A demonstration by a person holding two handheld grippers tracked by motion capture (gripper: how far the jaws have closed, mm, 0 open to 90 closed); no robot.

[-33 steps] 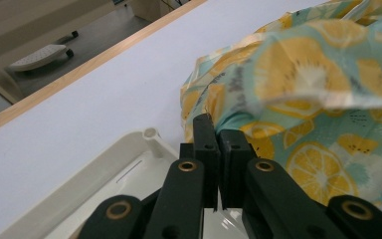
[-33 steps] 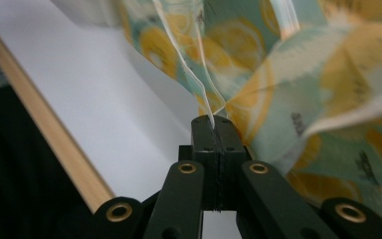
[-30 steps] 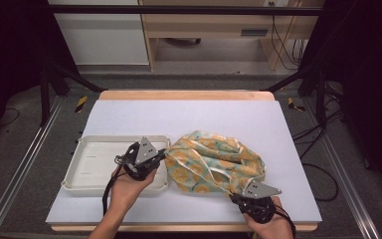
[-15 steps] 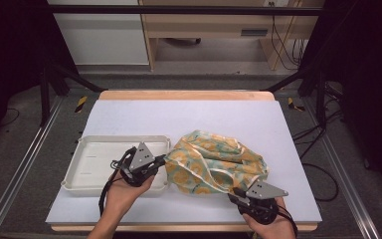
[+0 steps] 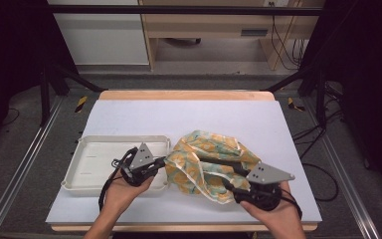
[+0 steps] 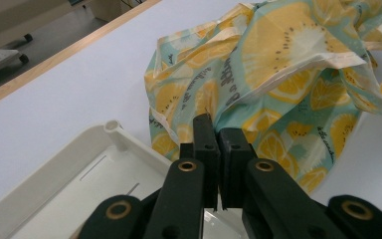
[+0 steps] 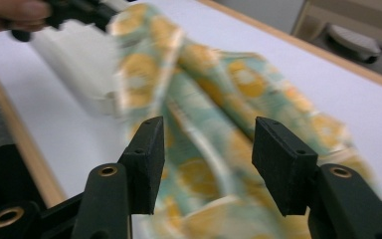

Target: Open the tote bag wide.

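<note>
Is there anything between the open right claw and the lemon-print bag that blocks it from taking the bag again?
Nothing visible blocks it. The right claw has just been opening, and the bag lies directly beyond its jaws. The left claw pinches the bag's far side, beside the tray.

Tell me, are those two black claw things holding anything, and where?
The left gripper is shut on the edge of the lemon-print cloth bag beside the white tray. The right gripper holds nothing: its jaws have just been opening, apart over the bag.

We see small dark lettering printed on the lemon-print bag [image 6: 278, 74] at several spots, toward twelve o'clock from the jaws, too small to read.
</note>
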